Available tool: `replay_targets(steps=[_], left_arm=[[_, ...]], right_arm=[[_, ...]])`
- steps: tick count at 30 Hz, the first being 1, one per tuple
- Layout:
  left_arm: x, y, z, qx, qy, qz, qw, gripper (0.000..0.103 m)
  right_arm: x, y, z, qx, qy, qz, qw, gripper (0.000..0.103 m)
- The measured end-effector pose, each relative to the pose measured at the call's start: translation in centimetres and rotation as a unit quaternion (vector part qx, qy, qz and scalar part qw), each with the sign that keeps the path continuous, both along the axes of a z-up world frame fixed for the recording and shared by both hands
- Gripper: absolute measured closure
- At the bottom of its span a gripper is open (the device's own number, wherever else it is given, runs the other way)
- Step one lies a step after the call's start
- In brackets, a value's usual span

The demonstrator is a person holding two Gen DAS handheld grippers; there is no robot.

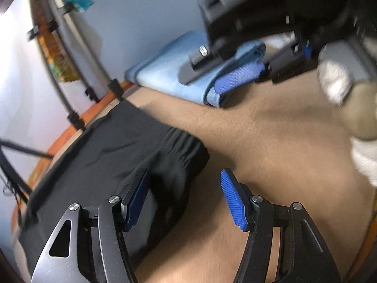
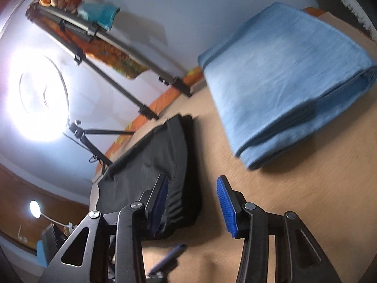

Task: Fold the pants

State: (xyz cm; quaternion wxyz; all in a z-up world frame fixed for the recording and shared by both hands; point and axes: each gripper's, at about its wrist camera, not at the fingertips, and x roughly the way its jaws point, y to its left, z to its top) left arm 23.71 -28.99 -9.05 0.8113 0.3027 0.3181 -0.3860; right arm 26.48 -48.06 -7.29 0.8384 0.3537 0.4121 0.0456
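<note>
Black folded pants (image 1: 113,151) lie on the tan table (image 1: 271,146), elastic waistband toward the middle. My left gripper (image 1: 186,198) is open and hovers over the waistband end, one pad over the cloth, nothing held. The right gripper (image 1: 238,73) shows blurred at the top of the left wrist view, over a folded light-blue garment (image 1: 174,73). In the right wrist view the right gripper (image 2: 193,202) is open and empty, its left pad over the black pants (image 2: 155,160), with the blue garment (image 2: 287,80) ahead to the right.
An orange patterned cloth (image 2: 165,99) edges the table's far side. A tripod and metal rack (image 2: 113,54) stand against the pale wall behind. A bright ring light (image 2: 40,94) glares at the left. The tip of the other gripper (image 2: 169,259) shows low in the right wrist view.
</note>
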Motion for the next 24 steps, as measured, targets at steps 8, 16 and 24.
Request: replay_targets(steps=[8, 16, 24], left_arm=[[2.6, -0.3, -1.3, -0.015, 0.038, 0.021, 0.9989, 0.068], [3.4, 3.0, 2.1, -0.136, 0.060, 0.062, 0.9870, 0.089], [3.4, 4.2, 3.4, -0.156, 0.050, 0.061, 0.9846, 0.089]], right_arm=[[0.7, -1.1, -0.3, 0.027, -0.001, 0.001, 1.000, 0.047], [3.7, -0.5, -0.2, 0.004, 0.007, 0.007, 1.000, 0.029], [7.8, 1.8, -2.6, 0.046, 0.034, 0.044, 0.997, 0.026]])
